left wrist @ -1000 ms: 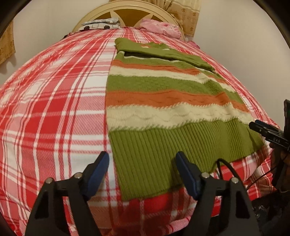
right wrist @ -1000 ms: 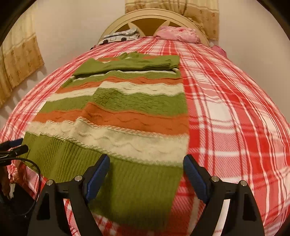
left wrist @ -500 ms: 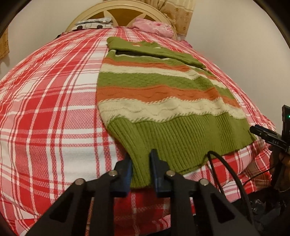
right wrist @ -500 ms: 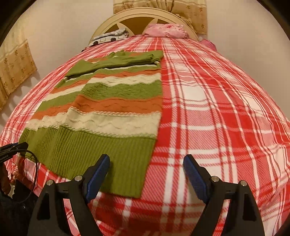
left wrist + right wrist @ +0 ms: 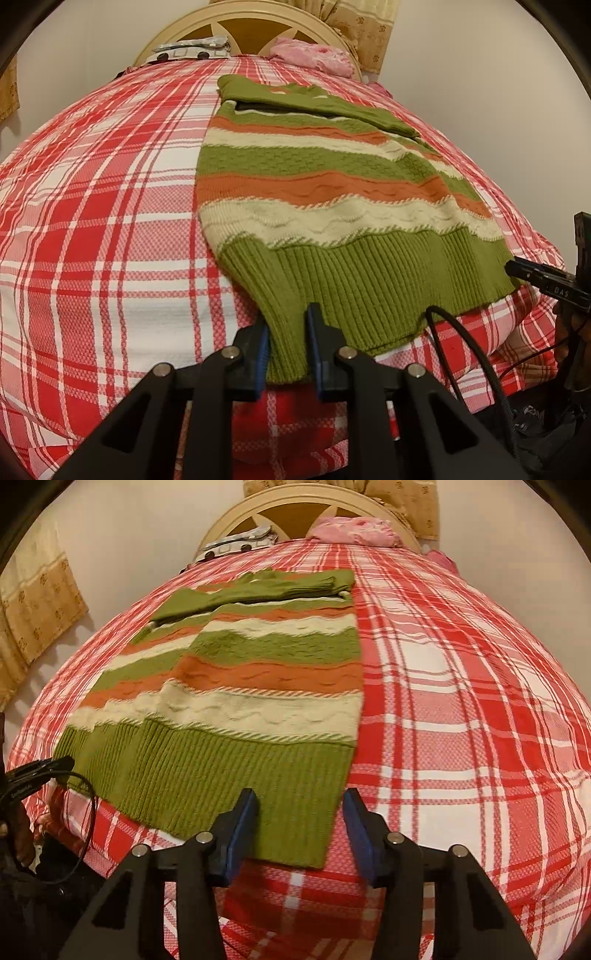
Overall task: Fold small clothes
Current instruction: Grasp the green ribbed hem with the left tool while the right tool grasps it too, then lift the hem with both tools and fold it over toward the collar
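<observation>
Two corners of the hem concern us. We find the striped sweater (image 5: 332,192) flat on the plaid bed (image 5: 110,221), long axis running away toward the headboard (image 5: 314,506), ribbed hem nearest. Our left hand-held gripper (image 5: 288,347) pinches the hem's left corner. Our right hand-held gripper (image 5: 299,823) straddles the right corner, jaws just closing, pads not yet pressing. Only the left view shows the pinch; only the right view shows the remaining gaps beside the cloth.
</observation>
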Motion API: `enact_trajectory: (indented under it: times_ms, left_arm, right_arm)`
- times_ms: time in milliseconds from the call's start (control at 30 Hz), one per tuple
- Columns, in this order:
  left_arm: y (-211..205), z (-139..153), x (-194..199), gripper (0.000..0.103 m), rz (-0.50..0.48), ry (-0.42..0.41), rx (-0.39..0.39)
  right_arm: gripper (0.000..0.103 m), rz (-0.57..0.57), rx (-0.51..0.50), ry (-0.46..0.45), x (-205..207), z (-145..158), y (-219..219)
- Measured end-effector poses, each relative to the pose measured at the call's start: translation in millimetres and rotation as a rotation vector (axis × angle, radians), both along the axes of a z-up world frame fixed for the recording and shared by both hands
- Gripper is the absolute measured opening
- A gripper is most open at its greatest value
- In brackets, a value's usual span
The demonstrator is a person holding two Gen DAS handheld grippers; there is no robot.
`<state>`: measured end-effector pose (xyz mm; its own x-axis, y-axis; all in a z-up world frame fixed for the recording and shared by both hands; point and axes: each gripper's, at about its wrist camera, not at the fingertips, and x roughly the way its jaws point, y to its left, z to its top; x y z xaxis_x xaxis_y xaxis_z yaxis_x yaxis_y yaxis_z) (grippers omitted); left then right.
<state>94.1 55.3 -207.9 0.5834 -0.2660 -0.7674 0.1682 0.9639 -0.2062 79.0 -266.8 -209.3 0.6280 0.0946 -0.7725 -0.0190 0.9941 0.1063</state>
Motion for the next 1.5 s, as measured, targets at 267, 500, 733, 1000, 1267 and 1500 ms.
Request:
enact_trajectory:
  times_ms: [267, 500, 733, 1000, 1267, 1500]
  left_arm:
    - [1, -5, 0, 0.023, -0.008, -0.024, -0.008]
    - [8, 14, -1, 0.011, -0.039, -0.093, -0.087]
    - [10, 49, -1, 0.011, -0.057, -0.227, -0.101]
    - [20, 70, 15, 0.011, -0.040, -0.281, -0.156]
    - [13, 93, 29, 0.011, -0.066, -0.346, -0.154]
    - [12, 100, 35, 0.011, -0.076, -0.353, -0.165]
  right_arm:
    - [0.022, 0.006, 0.049, -0.009, -1, -3, -3]
    - [0.012, 0.003, 0.310, -0.061, -5, -2, -24]
    - [0.011, 0.024, 0.380, -0.172, 2, 29, -23]
    - [0.005, 0.034, 0.449, -0.237, 16, 55, -30]
    - [0.005, 0.060, 0.473, -0.222, 30, 70, -38]
    - [0.005, 0.036, 0.480, -0.217, 21, 65, -48]
